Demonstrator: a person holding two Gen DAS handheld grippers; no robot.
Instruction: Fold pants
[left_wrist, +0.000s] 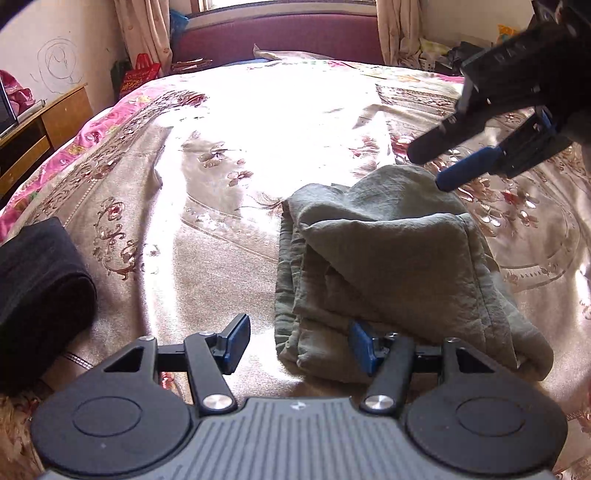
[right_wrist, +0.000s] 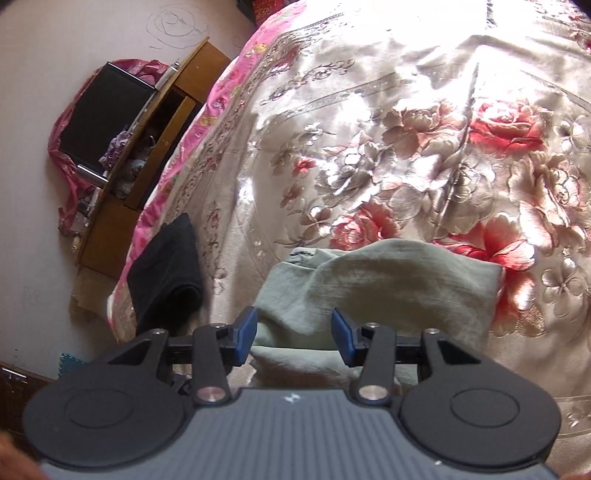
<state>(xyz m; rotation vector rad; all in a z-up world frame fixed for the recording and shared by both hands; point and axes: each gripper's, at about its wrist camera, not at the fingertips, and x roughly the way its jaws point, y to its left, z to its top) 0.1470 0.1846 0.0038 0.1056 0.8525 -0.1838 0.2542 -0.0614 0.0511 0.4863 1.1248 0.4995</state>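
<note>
A grey-green pair of pants (left_wrist: 388, 266) lies folded into a thick, rumpled bundle on the floral bedspread (left_wrist: 221, 147). My left gripper (left_wrist: 300, 345) is open at the bundle's near-left corner. Its right finger (left_wrist: 364, 347) sits over the cloth and its left finger (left_wrist: 236, 343) is over bare bedspread; neither pad presses on the cloth. My right gripper (right_wrist: 294, 336) is open and hovers above the pants (right_wrist: 369, 280) with nothing held. In the left wrist view the right gripper (left_wrist: 434, 166) hangs over the bundle's far right corner.
A folded black garment (left_wrist: 37, 288) lies near the bed's left edge, also visible in the right wrist view (right_wrist: 166, 266). A wooden cabinet (right_wrist: 147, 166) stands beside the bed by the wall. A maroon headboard (left_wrist: 280, 37) closes the far end.
</note>
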